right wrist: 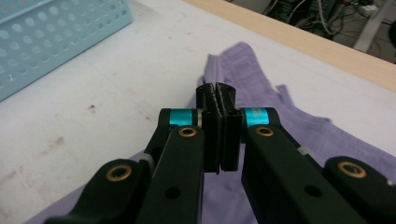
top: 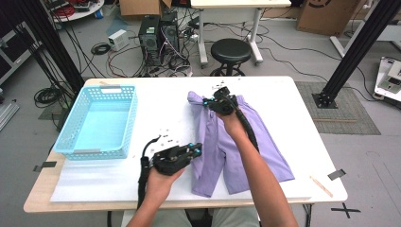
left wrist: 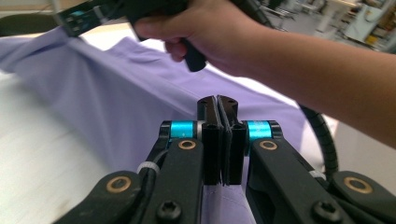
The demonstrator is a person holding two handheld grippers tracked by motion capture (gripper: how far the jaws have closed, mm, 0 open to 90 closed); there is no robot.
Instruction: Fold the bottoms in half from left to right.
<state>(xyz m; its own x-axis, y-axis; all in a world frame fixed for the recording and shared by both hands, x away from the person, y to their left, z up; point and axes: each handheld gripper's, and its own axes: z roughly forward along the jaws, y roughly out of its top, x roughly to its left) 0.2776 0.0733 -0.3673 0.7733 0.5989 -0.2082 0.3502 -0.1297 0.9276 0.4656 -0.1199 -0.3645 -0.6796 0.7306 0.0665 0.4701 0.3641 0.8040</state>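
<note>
Purple shorts point(top: 236, 146) lie lengthwise, legs toward person.

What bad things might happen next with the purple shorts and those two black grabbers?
1. The lilac cloth shorts look pinched at one edge by the left gripper and near the waistband by the right gripper; such small bites of cloth might slip out.
2. The shorts lie creased, so any fold made now may come out crooked.
3. A loose leg hem could drag across the white table on the way to the light blue plastic basket.
</note>
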